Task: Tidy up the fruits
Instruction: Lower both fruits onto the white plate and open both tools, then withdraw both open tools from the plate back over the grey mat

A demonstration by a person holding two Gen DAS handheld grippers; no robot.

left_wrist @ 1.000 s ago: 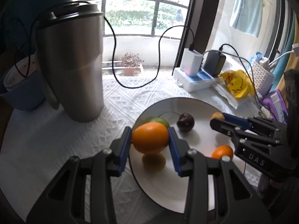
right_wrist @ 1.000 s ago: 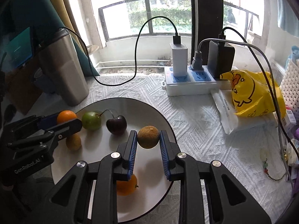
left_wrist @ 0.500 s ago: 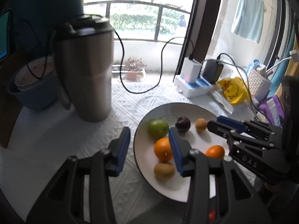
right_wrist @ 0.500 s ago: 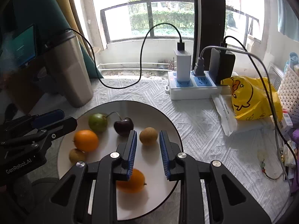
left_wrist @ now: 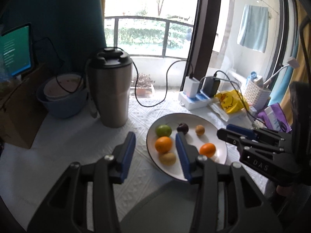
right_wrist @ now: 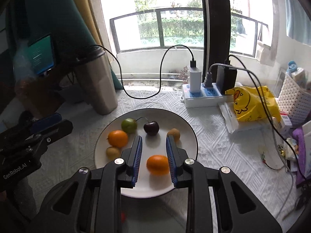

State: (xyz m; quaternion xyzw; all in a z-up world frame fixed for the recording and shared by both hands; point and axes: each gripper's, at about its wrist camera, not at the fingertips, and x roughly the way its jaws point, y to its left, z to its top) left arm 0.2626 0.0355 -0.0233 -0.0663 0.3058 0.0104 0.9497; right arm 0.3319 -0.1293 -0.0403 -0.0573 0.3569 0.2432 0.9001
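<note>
A white plate (right_wrist: 180,122) on the pale tablecloth holds several small fruits: a green one (right_wrist: 129,125), a dark cherry (right_wrist: 151,128), a small brown one (right_wrist: 174,133), an orange (right_wrist: 117,138), a yellowish one (right_wrist: 112,152) and a second orange (right_wrist: 157,164). My right gripper (right_wrist: 153,138) hovers above the plate's near half, its jaws drawn in to a narrow gap and empty. My left gripper (left_wrist: 155,136) hangs open over the plate's (left_wrist: 213,136) left rim, holding nothing; the orange (left_wrist: 163,144) lies below it. Each gripper shows at the edge of the other's view.
A tall steel tumbler (left_wrist: 110,89) and stacked bowls (left_wrist: 62,101) stand left of the plate. Behind it lie a power strip (right_wrist: 202,97) with chargers, a looping black cable (right_wrist: 143,97), a yellow bag (right_wrist: 252,104) and a white basket (right_wrist: 295,103). The table's near edge is just below me.
Both grippers have drawn back and up from the plate. The left let go of the orange, which now lies on the plate. The small brown fruit between the right pads now rests there too.
</note>
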